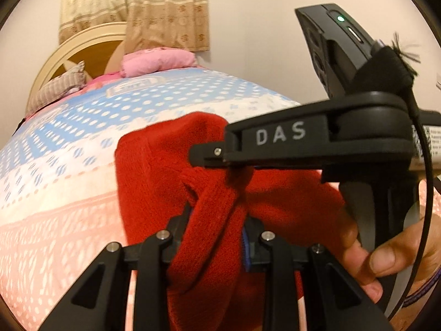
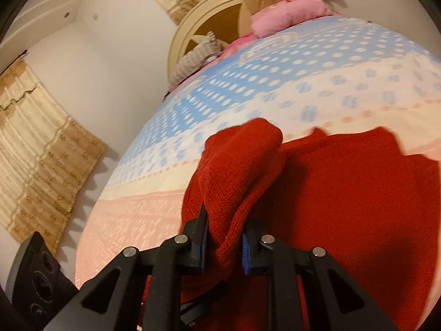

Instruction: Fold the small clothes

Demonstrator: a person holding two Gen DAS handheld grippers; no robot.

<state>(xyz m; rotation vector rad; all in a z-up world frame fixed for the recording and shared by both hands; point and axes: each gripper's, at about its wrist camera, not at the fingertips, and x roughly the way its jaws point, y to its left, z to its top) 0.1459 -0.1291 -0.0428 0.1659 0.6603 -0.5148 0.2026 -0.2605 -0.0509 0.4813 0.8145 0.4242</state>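
Observation:
A red knitted garment (image 1: 154, 165) lies bunched on the bed. My left gripper (image 1: 217, 231) is shut on a fold of it, and the cloth rises between the fingers. My right gripper (image 1: 209, 154) shows from the side in the left wrist view, just above and beyond the left one, its tips in the same bunch. In the right wrist view the right gripper (image 2: 224, 245) is shut on a thick fold of the red garment (image 2: 358, 187), which spreads out to the right. Both grippers hold the cloth close together.
The bed sheet (image 1: 63, 165) has blue, white and pink bands with dots. A pink pillow (image 1: 157, 60) and a grey checked pillow (image 1: 55, 91) lie by the headboard (image 1: 91, 44). Curtains (image 2: 41, 149) hang on the walls. A hand (image 1: 386, 259) holds the right gripper's handle.

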